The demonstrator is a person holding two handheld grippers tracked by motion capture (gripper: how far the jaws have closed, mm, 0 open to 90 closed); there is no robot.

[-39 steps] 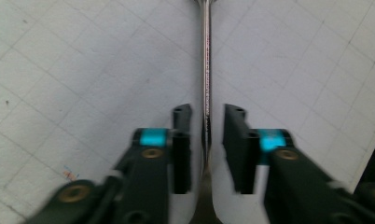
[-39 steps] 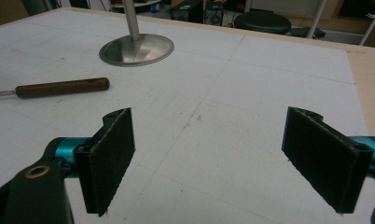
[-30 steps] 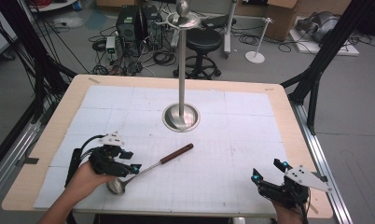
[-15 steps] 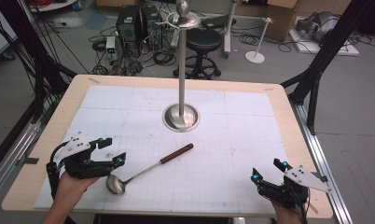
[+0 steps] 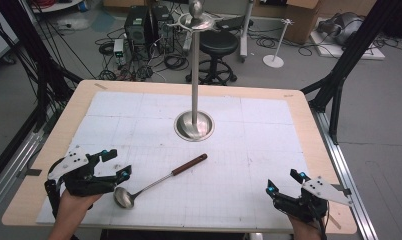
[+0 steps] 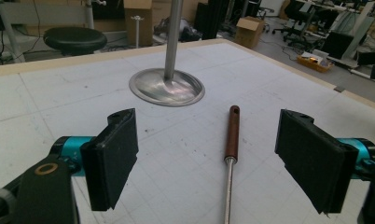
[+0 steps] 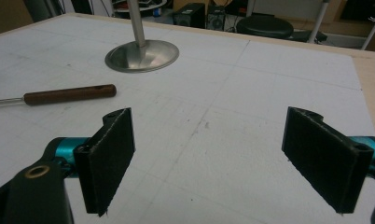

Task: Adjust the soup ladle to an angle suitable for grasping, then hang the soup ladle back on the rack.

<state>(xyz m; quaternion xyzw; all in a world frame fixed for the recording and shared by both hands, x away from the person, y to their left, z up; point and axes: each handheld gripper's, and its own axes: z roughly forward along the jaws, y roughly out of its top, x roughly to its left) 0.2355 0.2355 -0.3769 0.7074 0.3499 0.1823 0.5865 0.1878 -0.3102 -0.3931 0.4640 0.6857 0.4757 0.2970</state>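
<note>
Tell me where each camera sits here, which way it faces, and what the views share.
High view: above the person's table edge, looking forward and down; both forearms, left gripper and right gripper show.
Left gripper view: rides the left gripper, faces the ladle handle and stand; its open jaws show.
Right gripper view: rides the right gripper, faces across the table; its open jaws show.
Shared: all three show ladle and stand.

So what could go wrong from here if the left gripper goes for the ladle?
The ladle lies flat on the table; the open left gripper may scrape the mat or skid it away. Its thin metal shaft could slip between the pads. Swung upward, the long handle might knock the stand.
</note>
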